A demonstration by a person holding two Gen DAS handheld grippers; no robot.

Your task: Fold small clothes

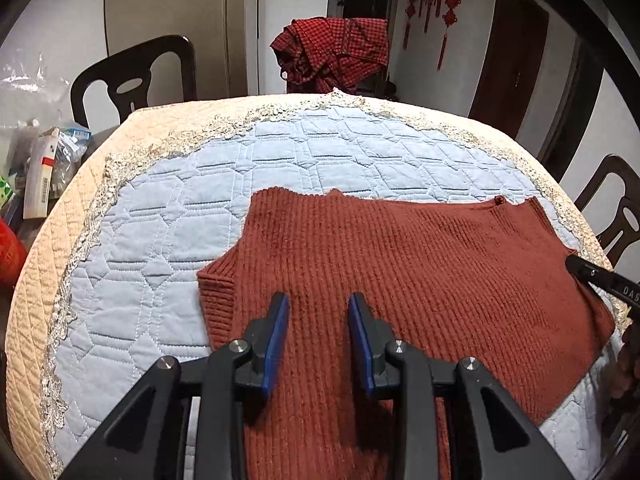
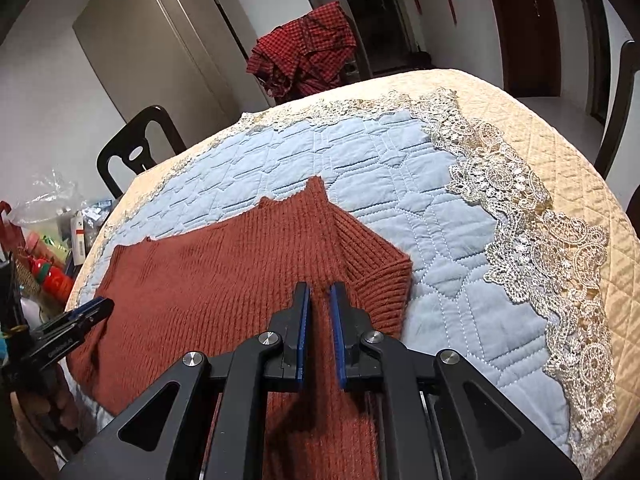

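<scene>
Left wrist: sweater under open left tool, flat

Left tool: black linkage arms, blue-padded fingers set apart with a clear gap; poised low over the near left part of the sweater, just inside its left ribbed armhole. Contact with the knit could not be told. Nothing lay between the pads.

Right tool: same build, blue pads drawn near together with a narrow slit left between them; placed at the sweater's near right part, just inside its right ribbed armhole. A ridge of knit seemed to run up into the slit; whether it was pinched could not be told.
</scene>
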